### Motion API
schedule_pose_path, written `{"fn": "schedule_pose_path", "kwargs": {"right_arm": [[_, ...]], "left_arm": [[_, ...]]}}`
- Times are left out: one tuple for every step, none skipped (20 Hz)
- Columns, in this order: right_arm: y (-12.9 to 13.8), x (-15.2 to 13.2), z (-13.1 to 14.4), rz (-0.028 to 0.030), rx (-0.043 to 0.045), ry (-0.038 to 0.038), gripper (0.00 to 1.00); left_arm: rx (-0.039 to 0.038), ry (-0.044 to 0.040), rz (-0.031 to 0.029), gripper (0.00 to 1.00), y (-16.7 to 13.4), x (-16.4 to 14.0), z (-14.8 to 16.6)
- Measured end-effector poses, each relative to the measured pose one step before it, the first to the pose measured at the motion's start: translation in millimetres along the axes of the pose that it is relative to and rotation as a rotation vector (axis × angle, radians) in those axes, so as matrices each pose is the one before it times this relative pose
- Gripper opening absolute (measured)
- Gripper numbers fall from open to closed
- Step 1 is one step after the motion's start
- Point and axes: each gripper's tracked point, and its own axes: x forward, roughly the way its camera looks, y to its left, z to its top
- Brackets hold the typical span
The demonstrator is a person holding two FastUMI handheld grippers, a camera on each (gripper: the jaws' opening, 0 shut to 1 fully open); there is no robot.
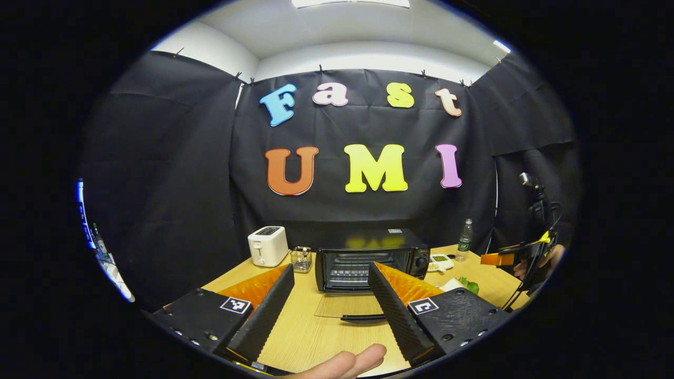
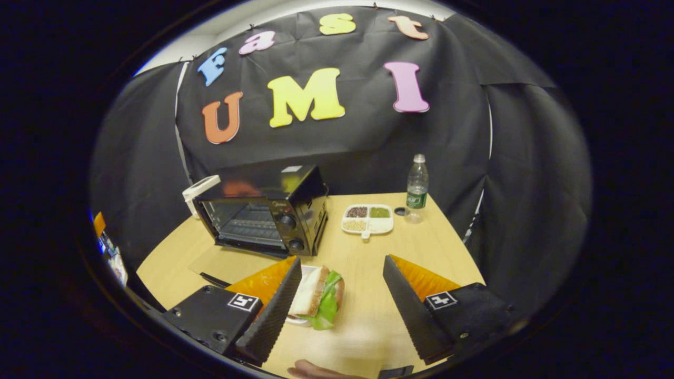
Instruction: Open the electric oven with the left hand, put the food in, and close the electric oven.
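The black electric oven [image 1: 368,260] stands at the back of the wooden table, its glass door [image 1: 342,305] folded down flat, handle toward me. My left gripper [image 1: 330,269] hovers open in front of the oven mouth, holding nothing. A sandwich [image 2: 318,297] with lettuce lies on a small white plate near the oven's [image 2: 268,216] right front corner. My right gripper [image 2: 342,260] is open above the table, its left finger right beside the sandwich, not touching it. In the left gripper view the right gripper [image 1: 518,259] shows far right, held by a hand.
A white toaster [image 1: 268,245] and a small wire holder [image 1: 301,259] stand left of the oven. A divided dish [image 2: 367,218] of grains and a water bottle [image 2: 417,187] with its cap off stand behind right. Bare tabletop [image 2: 421,247] lies right of the sandwich.
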Motion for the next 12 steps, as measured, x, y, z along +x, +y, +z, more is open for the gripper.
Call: {"fn": "schedule_pose_path", "kwargs": {"right_arm": [[-0.51,11.63,-6.19,0.01353,0.0151,0.04228,1.0],[0.48,11.09,-3.53,0.01395,0.01284,0.04179,1.0],[0.18,12.68,-4.54,0.01782,0.00061,0.04591,0.99],[0.7,9.26,-5.03,0.02131,0.0041,0.05678,0.99],[-0.1,7.36,-6.23,0.00843,0.00856,0.05183,0.99],[2.18,5.17,-7.01,0.02749,-0.00703,0.06287,0.99],[4.92,4.63,-9.57,0.04487,-0.00518,0.04991,0.91],[2.22,4.45,-4.2,0.0293,0.00367,0.03541,0.92],[0.57,5.29,-1.64,0.01861,0.00902,0.03002,0.91],[-0.57,3.46,0.3,0.02053,0.01784,0.01947,0.9],[1.14,-1.44,-2.35,0.0269,0.01931,0.02437,0.89],[0.58,1.88,0.38,0.03074,0.03277,0.01904,0.89]], "left_arm": [[-0.00069,0.0003,-0.00869,0.82,-0.56,-0.99,-1.23],[0.01098,-0.00289,-0.00364,0.93,0.84,1.95,1.59],[0.01437,0.00399,0.02388,0.82,9.19,1.97,-0.38],[0.01058,-0.00338,0.03565,0.94,9.72,1.76,-0.49],[0.00527,-0.00596,0.02425,0.88,6.84,3.44,1.36],[0.00029,-0.00167,0.01173,0.96,2.67,2.17,-0.02],[-0.00668,0.00408,0.00659,0.96,0.54,1.2,-2.1],[-0.00712,0.00311,0.00445,0.96,1.14,0.41,0.77],[-0.00341,0.00099,0.00369,0.96,1.83,1.71,1.45],[-0.00342,-0.00193,0.0041,0.96,0.92,1.12,1.47],[-0.00491,-0.00304,0.00325,0.96,0.26,0.51,1.39],[-0.00545,-0.00559,-0.00515,0.96,-3.39,0.63,1.71]]}}
